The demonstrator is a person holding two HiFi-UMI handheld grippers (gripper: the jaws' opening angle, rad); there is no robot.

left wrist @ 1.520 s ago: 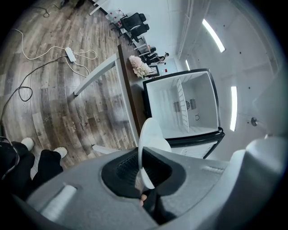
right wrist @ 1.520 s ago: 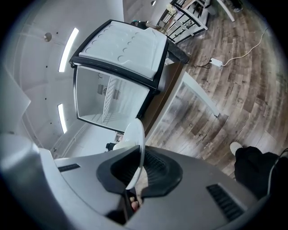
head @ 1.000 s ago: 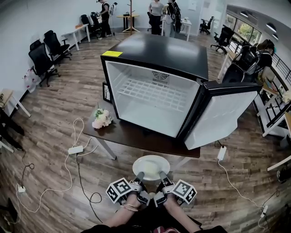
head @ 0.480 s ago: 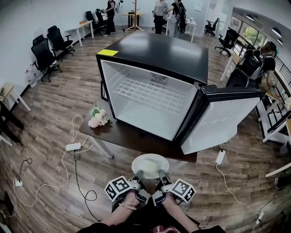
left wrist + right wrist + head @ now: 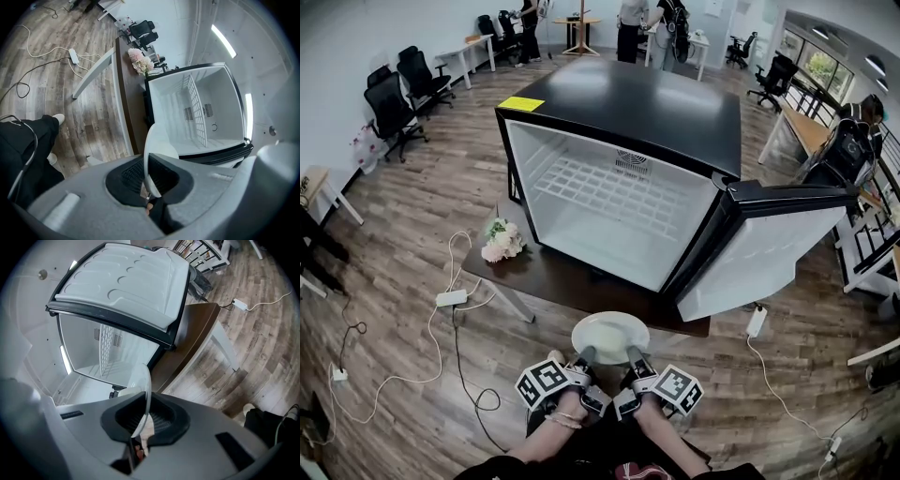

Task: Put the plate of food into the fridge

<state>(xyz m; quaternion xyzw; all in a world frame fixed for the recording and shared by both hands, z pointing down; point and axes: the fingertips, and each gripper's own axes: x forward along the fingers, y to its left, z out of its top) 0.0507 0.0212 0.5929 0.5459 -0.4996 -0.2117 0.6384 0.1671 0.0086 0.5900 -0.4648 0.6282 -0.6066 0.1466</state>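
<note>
Nearest me, the left tongs (image 5: 584, 357) and right tongs (image 5: 634, 356) are each clamped on the near rim of the round white ceramic plate (image 5: 610, 336). It sits low centre of frame, held at the near edge of the dark brown wooden counter (image 5: 546, 274). Being round, it has no long axis; it's face up, roughly level, far rim toward the open black white-lined fridge (image 5: 656, 103). The risk I see is the rim-only pinch: the far edge could sag and spill, or clip the fridge sill. The white-lined door (image 5: 759, 258) crowds my right.

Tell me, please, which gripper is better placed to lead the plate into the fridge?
Left, probably. Both hold the plate, but the open door stands nearer the right gripper; the left gripper faces the fridge opening.
</note>
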